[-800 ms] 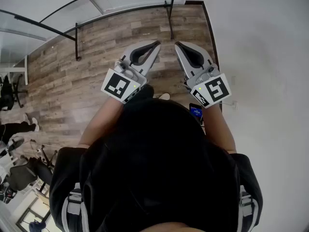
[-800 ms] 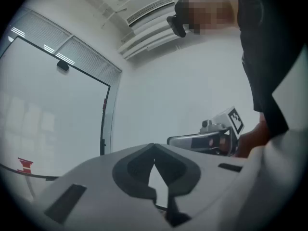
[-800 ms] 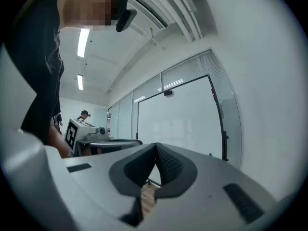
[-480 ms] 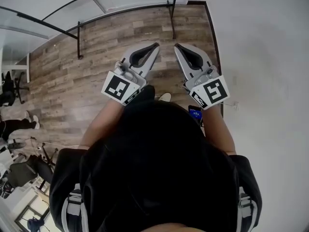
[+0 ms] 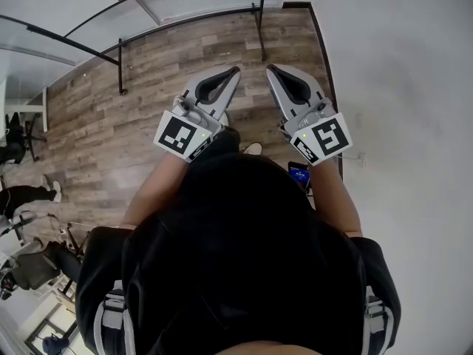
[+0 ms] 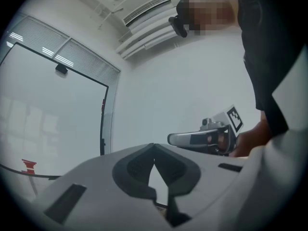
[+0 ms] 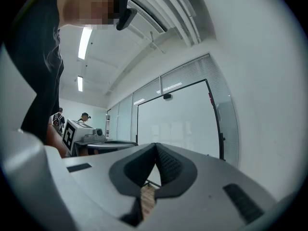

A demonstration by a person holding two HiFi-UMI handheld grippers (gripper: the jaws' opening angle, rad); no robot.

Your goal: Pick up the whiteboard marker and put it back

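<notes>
Jaws on left tool [image 5: 235,71] and right tool [image 5: 270,69] sit closed, gripping nothing, over plank floor [image 5: 148,102].

Wood-plank floor [image 5: 148,87], white wall [image 5: 399,87]

1. Wood-plank floor [image 5: 148,102] meets a white wall [image 5: 399,87] at right.
2. Black-framed glass partition [image 5: 185,6] lines the floor's far edge.
3. Office chairs [image 5: 13,143] stand at left.
4. Ceiling strip lights [image 7: 85,40] glow overhead.
</notes>
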